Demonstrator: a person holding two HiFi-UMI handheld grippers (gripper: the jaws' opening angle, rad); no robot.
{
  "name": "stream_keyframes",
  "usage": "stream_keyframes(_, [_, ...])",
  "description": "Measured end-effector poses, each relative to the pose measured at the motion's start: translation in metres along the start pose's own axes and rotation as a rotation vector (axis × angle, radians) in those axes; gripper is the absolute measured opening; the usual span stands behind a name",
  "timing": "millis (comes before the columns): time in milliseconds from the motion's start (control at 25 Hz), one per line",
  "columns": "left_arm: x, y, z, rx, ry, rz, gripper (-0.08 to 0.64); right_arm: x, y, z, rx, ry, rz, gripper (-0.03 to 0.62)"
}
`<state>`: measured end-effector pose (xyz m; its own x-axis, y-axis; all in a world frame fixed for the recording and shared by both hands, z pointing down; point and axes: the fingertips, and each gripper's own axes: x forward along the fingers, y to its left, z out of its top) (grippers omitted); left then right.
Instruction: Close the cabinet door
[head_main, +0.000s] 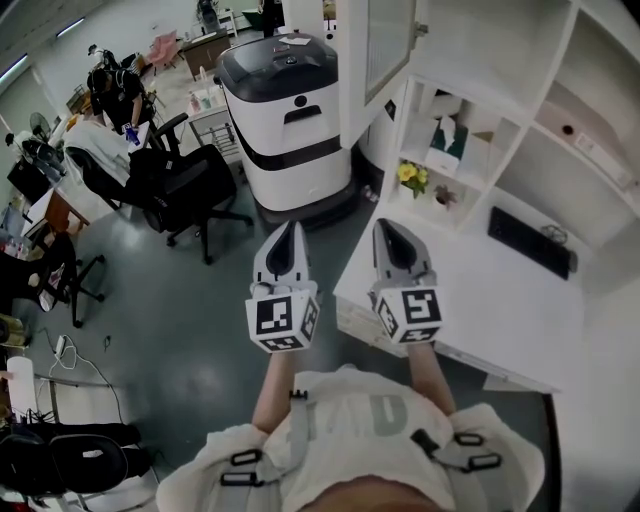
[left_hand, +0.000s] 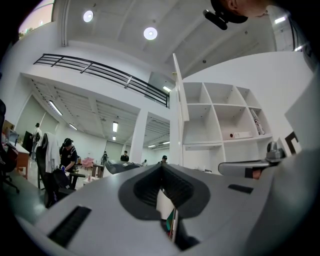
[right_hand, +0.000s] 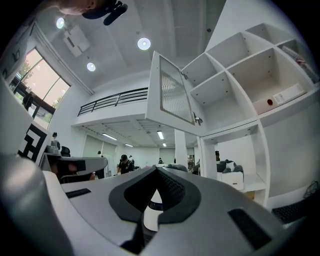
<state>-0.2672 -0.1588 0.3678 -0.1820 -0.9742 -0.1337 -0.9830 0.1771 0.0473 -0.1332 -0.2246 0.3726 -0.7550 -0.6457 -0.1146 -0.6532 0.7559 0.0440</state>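
My left gripper (head_main: 290, 230) and right gripper (head_main: 386, 226) both have fingers pinched shut, holding nothing. The cabinet door (head_main: 386, 42) hangs wide open up high, so a sloppy shove could slam it.

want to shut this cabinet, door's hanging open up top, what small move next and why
Probably raise the right gripper toward the outer face of the white-framed ribbed-glass cabinet door: it stands swung open, high above the gripper, whose jaws are shut on nothing and touch nothing.
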Motion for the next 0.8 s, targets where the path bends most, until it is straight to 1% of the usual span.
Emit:
stream_keyframes(120, [-0.001, 0.000, -0.004, -0.014, 0.006, 0.007, 0.003, 0.001, 0.005, -0.004, -0.002, 0.011, 0.027, 0.003])
stream_keyframes(240, [0.000, 0.001, -0.009, -0.022, 0.014, 0.016, 0.004, 0.006, 0.003, 0.001, 0.018, 0.014, 0.041, 0.003])
stream_keyframes(320, [-0.003, 0.002, -0.010, -0.028, 0.020, 0.022, 0.005, 0.012, 0.002, 0.014, 0.023, 0.002, 0.051, 0.003])
stream_keyframes(480, [-0.005, 0.000, -0.006, -0.010, 0.024, 0.030, 0.003, 0.030, 0.006, 0.059, -0.018, -0.032, 0.115, 0.006])
stream_keyframes(520, [-0.005, 0.000, -0.005, -0.008, 0.022, 0.031, 0.003, 0.034, 0.006, 0.070, -0.022, -0.043, 0.130, 0.035])
stream_keyframes(560, [-0.004, 0.000, -0.003, -0.007, 0.019, 0.031, 0.003, 0.039, 0.007, 0.081, -0.023, -0.051, 0.146, 0.108])
stream_keyframes(600, [-0.003, 0.001, -0.002, -0.006, 0.017, 0.032, 0.003, 0.042, 0.007, 0.091, -0.025, -0.061, 0.157, 0.143])
stream_keyframes(760, [-0.003, 0.005, 0.001, 0.004, 0.015, 0.043, 0.003, 0.053, 0.009, 0.134, -0.063, -0.121, 0.172, 0.230])
stream_keyframes(800, [-0.004, 0.006, 0.001, 0.004, 0.015, 0.045, 0.005, 0.055, 0.010, 0.145, -0.069, -0.136, 0.178, 0.241])
